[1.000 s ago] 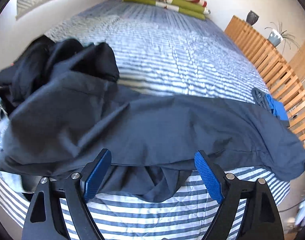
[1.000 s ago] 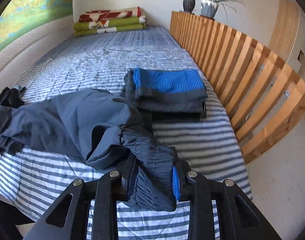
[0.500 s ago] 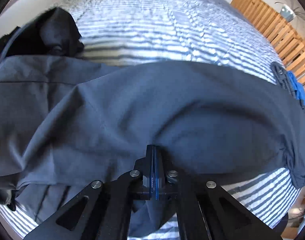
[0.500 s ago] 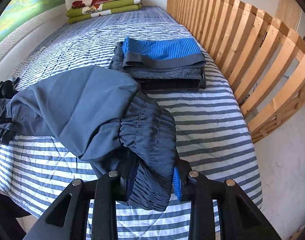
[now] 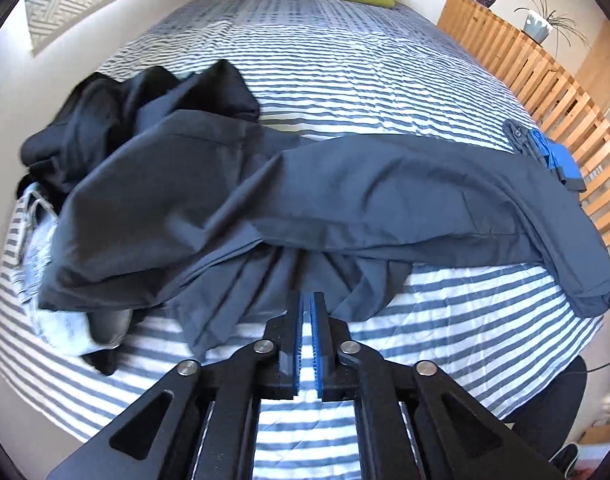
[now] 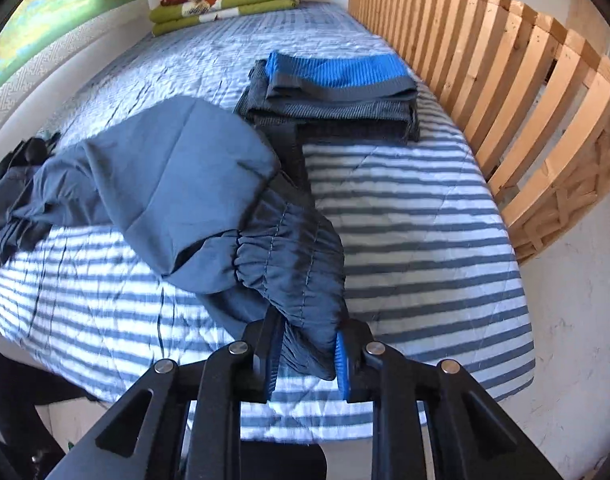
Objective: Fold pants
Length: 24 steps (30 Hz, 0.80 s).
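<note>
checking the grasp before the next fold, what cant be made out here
- Left wrist view: whether the left tongs pinch any pants fabric; the pads look nearly shut, stripes show between them.
- Left wrist view: clothes pile items, blurred and overlapped.
- Right wrist view: waistband inside the right tongs, covered by bunched fabric.

Bright daylight; slatted shadows stripe bedspread (image 6: pixel 405 216); strong fisheye bending, dark corners; slight blur at left.

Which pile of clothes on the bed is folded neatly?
The blue-and-grey stack beside the wooden slats. It lies flat and squared, while the dark heap near the wall is crumpled and the navy pants hang from the right claw.
</note>
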Tool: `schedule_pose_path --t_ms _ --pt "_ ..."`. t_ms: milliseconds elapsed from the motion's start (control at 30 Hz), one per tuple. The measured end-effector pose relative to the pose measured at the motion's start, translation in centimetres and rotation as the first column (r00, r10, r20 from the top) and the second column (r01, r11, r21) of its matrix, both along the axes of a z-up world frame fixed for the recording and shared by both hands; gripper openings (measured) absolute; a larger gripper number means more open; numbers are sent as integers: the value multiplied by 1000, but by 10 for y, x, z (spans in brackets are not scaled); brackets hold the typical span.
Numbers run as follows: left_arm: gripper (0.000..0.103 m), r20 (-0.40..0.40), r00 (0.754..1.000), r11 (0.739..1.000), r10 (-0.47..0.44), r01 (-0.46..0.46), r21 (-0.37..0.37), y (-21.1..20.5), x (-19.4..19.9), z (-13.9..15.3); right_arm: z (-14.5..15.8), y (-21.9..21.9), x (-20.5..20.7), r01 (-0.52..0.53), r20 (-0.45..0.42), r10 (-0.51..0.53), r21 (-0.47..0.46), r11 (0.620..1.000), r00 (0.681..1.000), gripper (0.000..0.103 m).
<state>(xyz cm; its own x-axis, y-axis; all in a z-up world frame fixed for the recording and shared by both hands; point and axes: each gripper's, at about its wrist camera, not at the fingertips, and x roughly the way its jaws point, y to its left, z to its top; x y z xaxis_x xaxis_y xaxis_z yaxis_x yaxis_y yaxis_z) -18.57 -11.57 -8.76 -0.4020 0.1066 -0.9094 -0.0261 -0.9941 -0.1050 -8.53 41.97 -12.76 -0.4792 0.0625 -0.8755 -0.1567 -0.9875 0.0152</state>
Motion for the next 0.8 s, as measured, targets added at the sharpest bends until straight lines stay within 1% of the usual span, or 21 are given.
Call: schedule_pose_path --t_ms 33,100,200,300,367,400,533,600,633,667,700,733,767,800 --pt "38 9 1000 1000 -11 11 -3 10 -11 -7 2 -1 -2 9 -13 -9 3 1000 1000 26" --pt "65 32 999 999 -28 29 -20 34 -32 -22 6 -4 -5 4 -29 -3 17 1000 1000 29" --pt "65 21 998 994 -66 68 -80 76 -57 -37 8 -9 -11 -8 -33 10 48 999 999 33" --pt "65 3 993 987 -114 114 -111 115 -75 -43 8 -11 -17 -14 -39 16 44 999 999 34" --pt "65 2 990 982 -140 139 -127 133 -87 -49 7 -12 -21 -17 -45 19 42 999 999 34" --pt "65 4 989 981 -148 147 -127 142 -94 -56 6 -13 -23 -20 -45 21 42 999 999 34" --pt "65 8 987 978 -163 163 -133 161 -111 -70 3 -17 -29 -19 -46 22 48 999 999 34" --pt "65 36 986 979 -161 164 -120 165 -121 -85 0 -17 -32 -15 -52 18 58 998 998 36" --pt "64 54 986 979 -160 165 -116 165 -127 -93 -2 -17 -34 -9 -52 12 58 998 999 39" --pt "61 76 986 982 -150 158 -106 163 -132 -101 -4 -15 -37 0 -45 2 51 999 999 42" --pt "37 93 986 985 -139 147 -93 159 -136 -107 -6 -14 -40 6 -37 -5 37 999 999 43" --pt "10 110 986 988 -125 134 -83 156 -138 -113 -8 -12 -43 6 -30 -6 28 1000 1000 43" --pt "4 118 987 990 -112 121 -67 152 -139 -114 -10 -11 -47 8 -21 -7 22 1000 1000 43" --pt "3 115 988 993 -106 112 -48 149 -138 -111 -12 -10 -49 13 -13 -13 23 1000 1000 43"
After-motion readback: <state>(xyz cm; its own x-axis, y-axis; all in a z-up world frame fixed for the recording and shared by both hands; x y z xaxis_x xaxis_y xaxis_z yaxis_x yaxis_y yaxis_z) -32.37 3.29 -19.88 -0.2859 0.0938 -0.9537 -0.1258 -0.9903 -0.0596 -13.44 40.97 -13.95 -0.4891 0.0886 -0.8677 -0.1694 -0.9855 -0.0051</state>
